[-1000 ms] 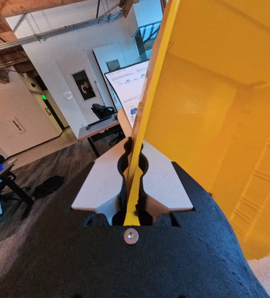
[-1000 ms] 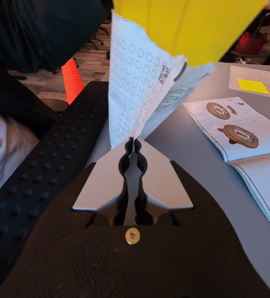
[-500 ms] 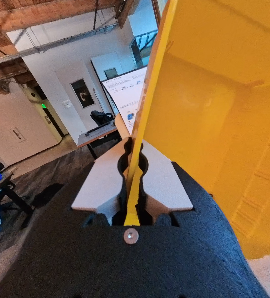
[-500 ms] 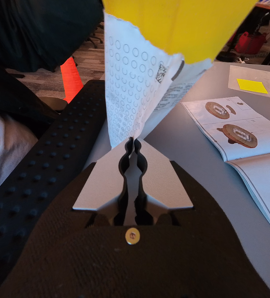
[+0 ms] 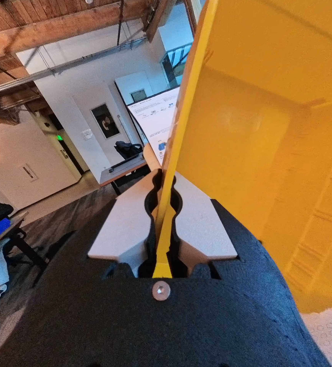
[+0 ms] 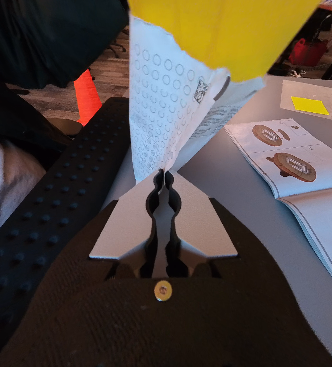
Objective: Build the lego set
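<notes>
Grey table [image 6: 230, 178] carries one open instruction booklet [image 6: 300, 162]; above it, right gripper [image 6: 164, 174] pinches one white paper bag [image 6: 161, 111] hanging from one yellow box [image 5: 260, 139], left gripper [image 5: 166, 178] clamping its flap

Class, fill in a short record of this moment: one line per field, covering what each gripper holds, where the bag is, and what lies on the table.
left gripper: shut on the yellow top of the paper bag
right gripper: shut on the bag's white printed bottom edge
bag position: held up above the grey table
on table: open instruction booklet; yellow square sheet
build: not yet begun
</notes>
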The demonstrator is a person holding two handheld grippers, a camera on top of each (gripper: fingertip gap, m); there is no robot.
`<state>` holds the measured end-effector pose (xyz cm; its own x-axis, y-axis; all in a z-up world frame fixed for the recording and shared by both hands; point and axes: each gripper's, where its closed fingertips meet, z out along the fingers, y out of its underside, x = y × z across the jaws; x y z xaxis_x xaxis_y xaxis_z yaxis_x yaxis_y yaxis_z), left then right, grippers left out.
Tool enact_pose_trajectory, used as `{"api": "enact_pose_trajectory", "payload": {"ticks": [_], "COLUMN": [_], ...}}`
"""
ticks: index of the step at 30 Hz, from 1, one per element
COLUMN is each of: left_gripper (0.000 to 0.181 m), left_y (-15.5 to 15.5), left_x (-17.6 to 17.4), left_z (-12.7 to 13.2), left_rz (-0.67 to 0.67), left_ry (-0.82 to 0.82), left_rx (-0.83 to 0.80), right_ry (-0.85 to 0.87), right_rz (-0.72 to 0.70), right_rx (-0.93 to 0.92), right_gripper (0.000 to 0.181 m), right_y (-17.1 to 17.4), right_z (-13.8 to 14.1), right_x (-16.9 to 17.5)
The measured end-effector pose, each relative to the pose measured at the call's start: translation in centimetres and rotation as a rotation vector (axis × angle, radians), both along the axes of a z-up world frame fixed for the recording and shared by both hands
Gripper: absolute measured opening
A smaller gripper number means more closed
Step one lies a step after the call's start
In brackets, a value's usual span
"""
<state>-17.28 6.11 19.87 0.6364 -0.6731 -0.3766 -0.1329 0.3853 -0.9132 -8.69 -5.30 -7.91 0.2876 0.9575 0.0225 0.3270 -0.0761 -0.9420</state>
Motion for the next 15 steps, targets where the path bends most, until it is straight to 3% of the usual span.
{"api": "enact_pose_trajectory", "payload": {"ticks": [3,5,7,11,15], "left_gripper": [0.004,0.004,0.004,0.004,0.004], "left_y": [1.2,0.3,-0.6,0.4,-1.0], "left_x": [-1.0,-1.1,-0.6,-0.9,-0.4], "left_z": [0.2,0.7,0.9,0.7,0.9], "left_rz": [0.004,-0.005,0.0,-0.005,-0.001], "left_ry": [-0.06,-0.09,-0.047,-0.064,-0.028], "left_rx": [-0.063,-0.033,0.028,-0.036,0.055], "right_ry": [-0.003,-0.003,0.0,-0.002,0.001], "right_rz": [-0.007,-0.005,-0.003,-0.007,-0.006], "right_rx": [0.007,0.01,0.004,0.009,0.004], "right_gripper": [0.0,0.0,0.0,0.0,0.0], "right_y": [0.0,0.0,0.1,0.1,0.1], "right_z": [0.1,0.1,0.0,0.1,0.1], "right_x": [0.1,0.1,0.0,0.1,0.1]}}
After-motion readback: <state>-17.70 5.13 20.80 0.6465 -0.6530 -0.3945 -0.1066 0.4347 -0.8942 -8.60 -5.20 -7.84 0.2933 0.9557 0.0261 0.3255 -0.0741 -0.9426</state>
